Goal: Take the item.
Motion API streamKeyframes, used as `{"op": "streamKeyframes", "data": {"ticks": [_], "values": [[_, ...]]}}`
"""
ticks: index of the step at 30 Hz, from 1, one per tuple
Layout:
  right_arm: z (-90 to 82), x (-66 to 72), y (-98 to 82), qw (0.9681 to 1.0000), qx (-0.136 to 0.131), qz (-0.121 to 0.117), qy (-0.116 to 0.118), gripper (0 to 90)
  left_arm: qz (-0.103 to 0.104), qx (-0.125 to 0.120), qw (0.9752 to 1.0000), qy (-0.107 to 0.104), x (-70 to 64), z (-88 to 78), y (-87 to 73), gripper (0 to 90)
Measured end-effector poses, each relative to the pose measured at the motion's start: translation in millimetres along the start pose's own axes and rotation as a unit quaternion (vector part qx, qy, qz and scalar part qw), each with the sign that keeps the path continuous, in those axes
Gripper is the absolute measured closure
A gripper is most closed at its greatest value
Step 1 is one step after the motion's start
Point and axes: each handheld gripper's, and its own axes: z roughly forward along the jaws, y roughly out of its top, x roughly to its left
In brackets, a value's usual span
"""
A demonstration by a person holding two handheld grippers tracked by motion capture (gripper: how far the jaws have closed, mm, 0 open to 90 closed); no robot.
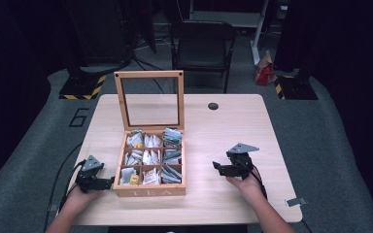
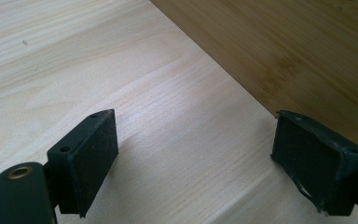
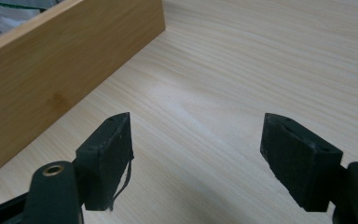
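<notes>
While both grippers gape (nothing held), tea box [image 1: 149, 160] sits between.

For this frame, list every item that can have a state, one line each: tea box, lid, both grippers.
Wooden tea box: open, nine compartments filled with tea bags.
Glass-paned wooden lid: raised upright at the back.
Left gripper: open, empty, beside the box wall, over the light wooden table.
Right gripper: open, empty, apart from the box.

The high view looks forward and down over the counter [image 1: 223, 126]; both gripper views sit close, sharing the box's [image 1: 149, 190] wall.
</notes>
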Motion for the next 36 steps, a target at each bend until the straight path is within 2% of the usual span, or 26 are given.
{"op": "streamKeyframes", "data": {"ticks": [6,18,28,36], "values": [[-9.2,6.6,10.6,0.9999,-0.007,-0.003,0.013,26.4,0.0,0.0,1.0,0.0,-0.1,0.0,0.0,13.8],[-26.0,21.2,32.3,0.9987,-0.014,-0.025,0.041,31.2,0.0,-0.001,1.0,0.0,-0.1,0.1,-0.1,13.8],[-29.7,35.3,44.5,0.997,-0.02,-0.035,0.066,31.9,0.0,-0.001,1.0,0.0,-0.1,0.1,-0.1,13.8],[-30.7,46.3,51.8,0.9948,-0.025,-0.047,0.086,37.2,-0.001,0.0,1.0,0.0,-0.1,0.0,-0.1,13.8]]}}
